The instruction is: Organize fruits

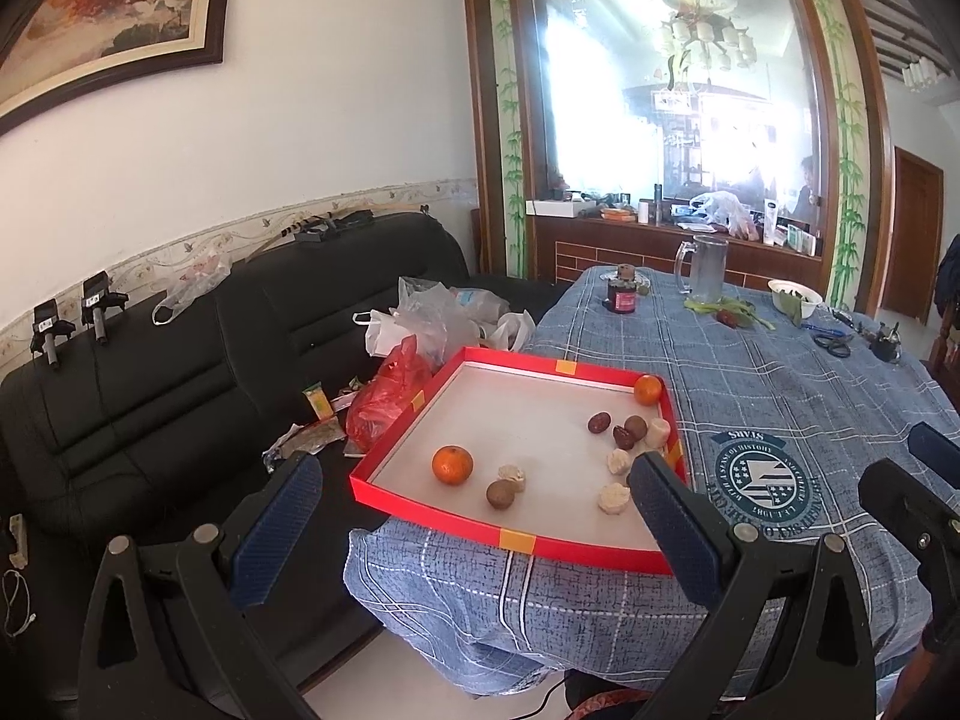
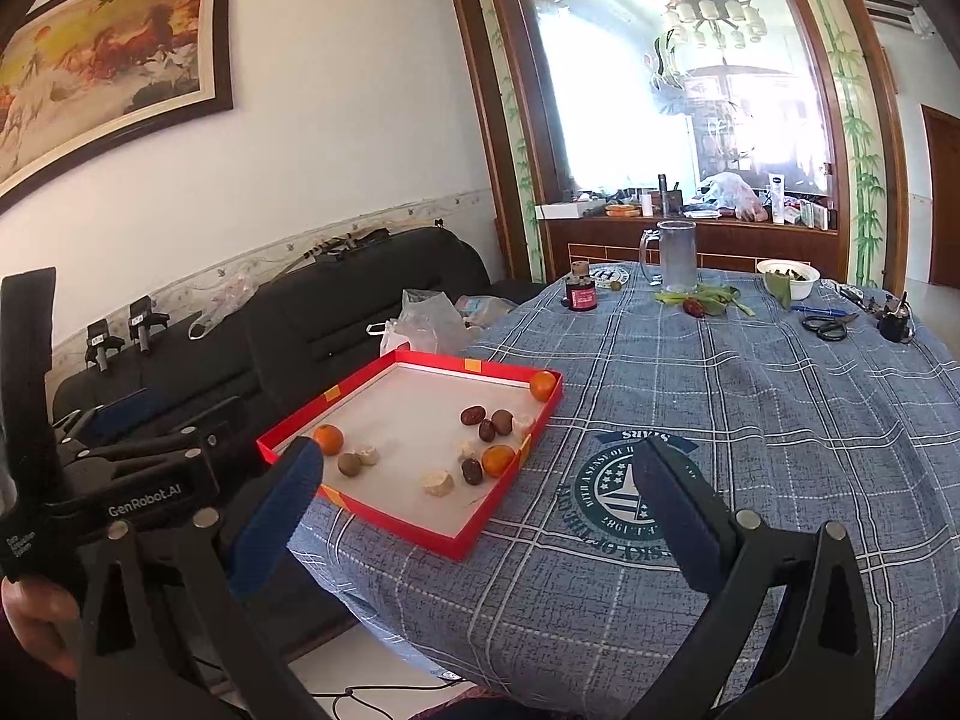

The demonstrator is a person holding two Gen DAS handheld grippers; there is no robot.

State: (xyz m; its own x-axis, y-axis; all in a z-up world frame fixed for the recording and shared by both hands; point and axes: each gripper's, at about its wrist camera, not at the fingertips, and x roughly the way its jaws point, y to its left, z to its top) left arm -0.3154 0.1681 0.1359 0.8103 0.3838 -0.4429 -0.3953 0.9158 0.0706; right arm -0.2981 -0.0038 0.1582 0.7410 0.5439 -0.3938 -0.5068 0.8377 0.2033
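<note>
Left wrist view: left claw (image 1: 474,516) spread, empty; orange (image 1: 452,464) just ahead in red tray (image 1: 516,540). Right claw (image 2: 480,510) spread too. Orange looks light, firm, rolls; pinch its sides.

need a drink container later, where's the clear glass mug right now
In both wrist views the clear glass handled mug stands upright at the far end of the blue plaid-covered table, beside green leaves, with the small dark jar to its left.

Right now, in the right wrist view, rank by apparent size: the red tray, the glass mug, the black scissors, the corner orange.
1. red tray
2. glass mug
3. black scissors
4. corner orange

The mug and scissors sit farther back, so true sizes may differ.
</note>
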